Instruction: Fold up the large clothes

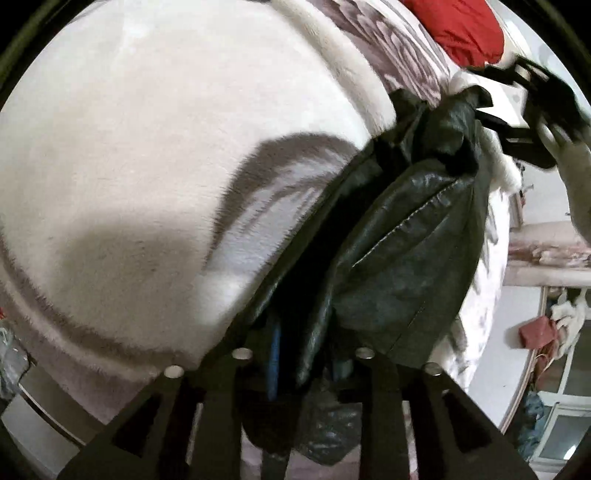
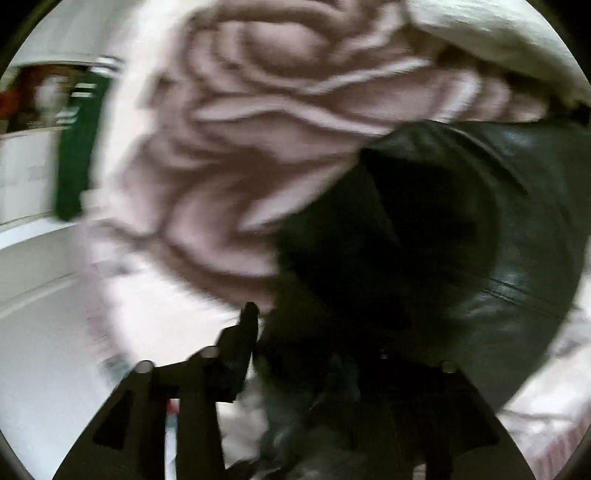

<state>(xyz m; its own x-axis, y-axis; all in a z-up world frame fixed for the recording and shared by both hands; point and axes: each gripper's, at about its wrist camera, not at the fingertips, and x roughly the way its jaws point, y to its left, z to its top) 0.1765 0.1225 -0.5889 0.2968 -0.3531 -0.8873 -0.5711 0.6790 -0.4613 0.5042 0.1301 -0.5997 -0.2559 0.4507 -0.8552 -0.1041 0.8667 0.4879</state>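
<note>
A black leather jacket (image 1: pixel 399 236) is stretched between both grippers above a bed. My left gripper (image 1: pixel 303 365) is shut on one end of the jacket; black leather bunches between its fingers. The right gripper (image 1: pixel 517 99) shows at the upper right of the left wrist view, holding the far end. In the blurred right wrist view the jacket (image 2: pixel 480 240) fills the right half and runs down into my right gripper (image 2: pixel 306 350), which is shut on it. Its left finger (image 2: pixel 243 332) is visible; the right one is hidden by leather.
A fluffy white blanket (image 1: pixel 166 147) lies under the jacket on pink rose-patterned bedding (image 2: pixel 258 129). A red garment (image 1: pixel 461 29) lies at the far end. A green object (image 2: pixel 77 147) stands against a white wall at left. A window and clutter (image 1: pixel 554 350) are at right.
</note>
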